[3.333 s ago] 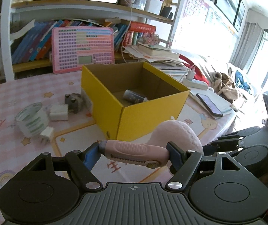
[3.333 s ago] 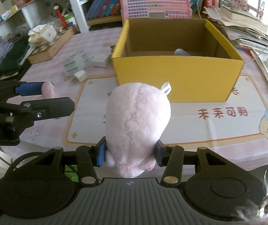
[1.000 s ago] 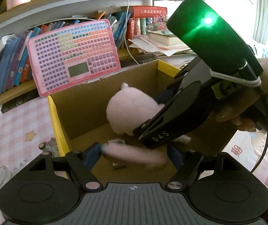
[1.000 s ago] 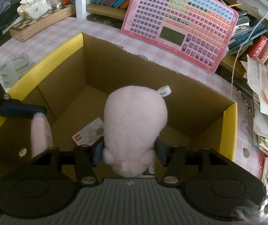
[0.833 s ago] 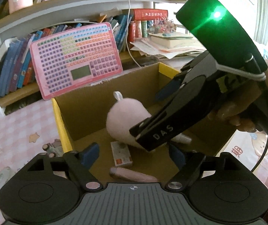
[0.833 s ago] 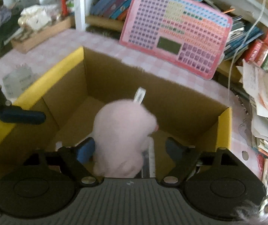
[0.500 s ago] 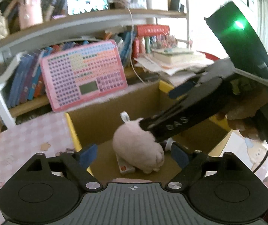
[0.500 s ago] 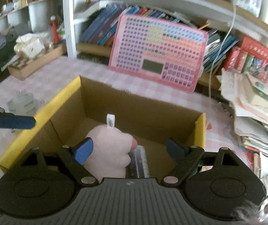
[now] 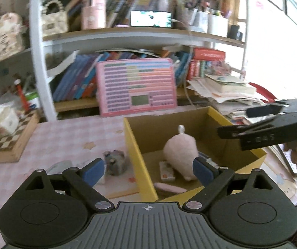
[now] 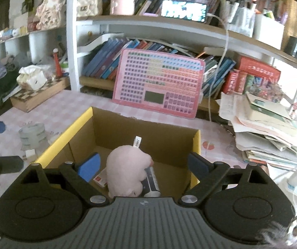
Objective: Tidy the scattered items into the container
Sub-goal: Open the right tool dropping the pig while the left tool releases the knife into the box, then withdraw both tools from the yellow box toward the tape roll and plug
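The yellow cardboard box (image 9: 136,157) (image 10: 65,139) stands on the pink checked table. Inside it lie the pink plush toy (image 9: 180,153) (image 10: 127,168), a pink utility knife (image 9: 170,187), a small card pack (image 9: 166,171) and a dark cylinder (image 10: 151,179). My left gripper (image 9: 148,171) hangs above the box's near left corner, its jaws still opening with nothing between them. My right gripper (image 10: 143,166) hovers over the box, jaws also opening, the plush lying loose below them. In the left wrist view the right gripper (image 9: 258,130) shows at the right edge.
Left of the box lie a tape roll (image 10: 33,137), a white plug (image 10: 29,152) and a small grey object (image 9: 115,160). A pink keyboard toy (image 9: 137,86) leans on the bookshelf behind. A chessboard box (image 9: 13,139) sits far left, stacked papers (image 10: 266,130) right.
Both grippers let go: the plush and the pink knife dropped into the box. Both jaws spread wide and both hands rose and pulled back from the box.
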`<state>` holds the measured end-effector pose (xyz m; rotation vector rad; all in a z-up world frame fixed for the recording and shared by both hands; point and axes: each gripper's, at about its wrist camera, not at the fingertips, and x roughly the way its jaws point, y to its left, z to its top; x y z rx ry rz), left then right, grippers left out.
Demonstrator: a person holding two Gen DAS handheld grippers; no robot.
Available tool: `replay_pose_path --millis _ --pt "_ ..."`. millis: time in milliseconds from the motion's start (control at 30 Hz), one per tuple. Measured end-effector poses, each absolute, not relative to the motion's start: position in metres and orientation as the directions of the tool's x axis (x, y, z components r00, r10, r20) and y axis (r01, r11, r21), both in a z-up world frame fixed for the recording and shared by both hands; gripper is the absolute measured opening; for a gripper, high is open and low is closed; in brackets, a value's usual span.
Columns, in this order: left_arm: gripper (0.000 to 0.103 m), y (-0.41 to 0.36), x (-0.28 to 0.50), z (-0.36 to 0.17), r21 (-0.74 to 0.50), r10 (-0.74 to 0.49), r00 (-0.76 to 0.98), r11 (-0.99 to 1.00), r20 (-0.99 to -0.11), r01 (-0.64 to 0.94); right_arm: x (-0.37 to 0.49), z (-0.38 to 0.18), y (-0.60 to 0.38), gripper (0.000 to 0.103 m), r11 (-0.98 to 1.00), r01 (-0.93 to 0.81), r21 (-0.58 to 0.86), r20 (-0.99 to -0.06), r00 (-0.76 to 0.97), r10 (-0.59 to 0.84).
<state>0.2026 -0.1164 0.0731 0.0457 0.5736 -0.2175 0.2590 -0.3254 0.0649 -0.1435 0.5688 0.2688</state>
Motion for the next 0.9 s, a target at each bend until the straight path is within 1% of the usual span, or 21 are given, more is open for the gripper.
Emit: replay_pose_path --millis 200,367,667,900 --pt "0.095 -0.104 0.187 0.066 -0.026 -0.122 0.836 0.991 -0.535 0.128 0.234 0.059 -0.332 0.093 0.980 -0.196 -0.026 -0.517 0.842 0.155" --pt "0.095 -0.100 0.179 0.059 -0.033 -0.114 0.828 0.993 -0.550 0.115 0.213 0.049 -0.334 0.094 0.991 -0.131 -0.031 -0.513 0.853 0.097" --pt "0.095 -0.092 0.171 0.055 -0.033 -0.160 0.819 0.985 -0.551 0.169 0.181 0.035 -0.319 0.094 0.996 -0.082 -0.047 -0.550 0.834 0.043" --pt "0.095 -0.073 0.158 0.054 0.008 -0.199 0.804 0.969 -0.560 0.246 0.164 0.037 -0.296 0.094 0.996 -0.055 -0.067 -0.550 0.835 0.009"
